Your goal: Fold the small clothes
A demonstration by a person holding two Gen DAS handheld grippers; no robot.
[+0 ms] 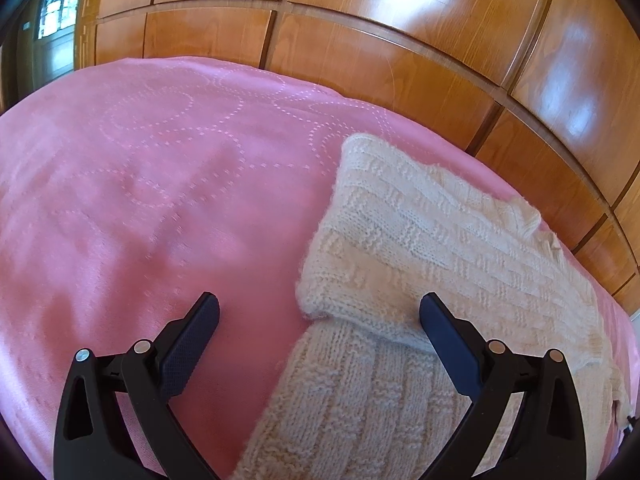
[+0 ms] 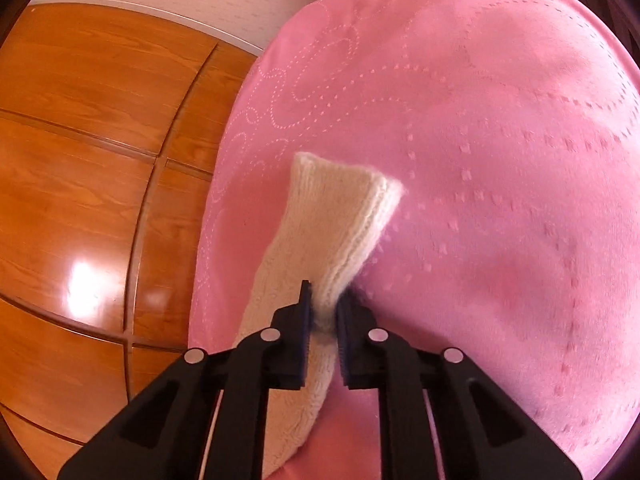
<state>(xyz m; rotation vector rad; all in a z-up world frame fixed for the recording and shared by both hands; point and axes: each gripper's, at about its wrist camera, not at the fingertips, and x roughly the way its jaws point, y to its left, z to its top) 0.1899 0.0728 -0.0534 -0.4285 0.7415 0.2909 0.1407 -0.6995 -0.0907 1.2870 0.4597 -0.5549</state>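
Near the pink bedspread's (image 1: 140, 200) far edge, beside wooden panels (image 1: 400, 52), lies the cream knit garment (image 1: 420, 240), its lower part cut off. Left gripper (image 1: 320, 312) gapes empty; right gripper (image 2: 324, 312) pinches the knit's sleeve (image 2: 340, 220).

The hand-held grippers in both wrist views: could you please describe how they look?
The left hand-held gripper and right hand-held gripper look alike: matte black angular linkage arms with cut-out slots, round silver pivot pins, and flat, dark blue textured finger pads. No cables, markings or sleeves show.
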